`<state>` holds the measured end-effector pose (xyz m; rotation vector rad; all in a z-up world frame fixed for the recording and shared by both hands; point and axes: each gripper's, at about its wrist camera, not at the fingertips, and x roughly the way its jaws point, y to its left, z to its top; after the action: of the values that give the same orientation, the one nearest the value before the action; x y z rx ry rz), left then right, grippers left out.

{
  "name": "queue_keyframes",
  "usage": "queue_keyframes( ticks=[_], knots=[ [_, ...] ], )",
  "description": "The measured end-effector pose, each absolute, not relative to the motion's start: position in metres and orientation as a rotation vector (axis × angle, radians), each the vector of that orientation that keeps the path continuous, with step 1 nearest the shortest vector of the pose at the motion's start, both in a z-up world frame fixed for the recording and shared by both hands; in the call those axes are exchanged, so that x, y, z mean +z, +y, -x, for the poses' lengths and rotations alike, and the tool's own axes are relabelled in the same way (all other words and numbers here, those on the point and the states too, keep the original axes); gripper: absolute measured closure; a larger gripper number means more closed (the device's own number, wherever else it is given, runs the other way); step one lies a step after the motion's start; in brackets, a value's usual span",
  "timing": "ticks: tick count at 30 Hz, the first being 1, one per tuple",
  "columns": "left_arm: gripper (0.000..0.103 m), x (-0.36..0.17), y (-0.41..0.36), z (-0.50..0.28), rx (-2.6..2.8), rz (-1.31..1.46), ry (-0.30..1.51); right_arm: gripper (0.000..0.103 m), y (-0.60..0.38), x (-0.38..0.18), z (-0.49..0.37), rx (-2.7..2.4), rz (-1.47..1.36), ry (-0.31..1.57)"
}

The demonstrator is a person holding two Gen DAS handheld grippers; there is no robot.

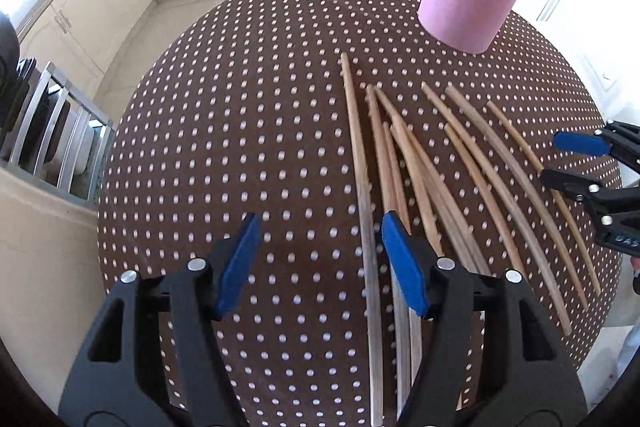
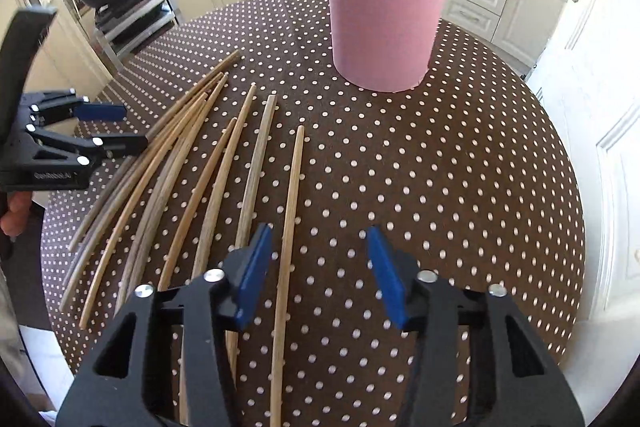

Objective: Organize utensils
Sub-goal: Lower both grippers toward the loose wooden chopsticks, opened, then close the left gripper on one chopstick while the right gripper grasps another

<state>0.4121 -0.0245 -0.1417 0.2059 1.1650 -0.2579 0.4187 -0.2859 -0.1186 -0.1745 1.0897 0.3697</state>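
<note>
right gripper jaws apart, rightmost chopstick between, untouched

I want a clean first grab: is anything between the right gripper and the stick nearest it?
Nothing visible. The right gripper hangs open over the outermost stick, which lies alone on the tablecloth; the pink cup stands farther off.

Bare dotted worktop left of the fanned chopsticks, pink cylinder upright beyond their tips, open cloth right of the sticks in the right wrist view.
</note>
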Motion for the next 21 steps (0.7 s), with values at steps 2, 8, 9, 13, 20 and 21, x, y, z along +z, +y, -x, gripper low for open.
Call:
queue_keyframes(
  ticks=[2,8,9,13,20,21],
  knots=[
    [0.04,-0.144,-0.027,-0.425,-0.25,-0.22,1.171,0.062,-0.28,-0.118,-0.424,0.37,0.197,1.095],
    [0.042,-0.149,-0.033,-0.459,-0.239,-0.214,1.201,0.071,-0.269,-0.118,-0.437,0.366,0.257,1.115],
    [0.044,-0.15,-0.036,-0.464,-0.237,-0.221,1.206,0.071,-0.269,-0.118,-0.438,0.367,0.262,1.117],
    [0.051,-0.152,-0.042,-0.48,-0.242,-0.223,1.212,0.075,-0.264,-0.119,-0.445,0.367,0.275,1.124],
    [0.076,-0.15,-0.063,-0.511,-0.25,-0.201,1.231,0.093,-0.243,-0.121,-0.466,0.368,0.281,1.139],
    [0.079,-0.15,-0.066,-0.514,-0.249,-0.195,1.226,0.097,-0.24,-0.122,-0.468,0.369,0.275,1.14]
  ],
)
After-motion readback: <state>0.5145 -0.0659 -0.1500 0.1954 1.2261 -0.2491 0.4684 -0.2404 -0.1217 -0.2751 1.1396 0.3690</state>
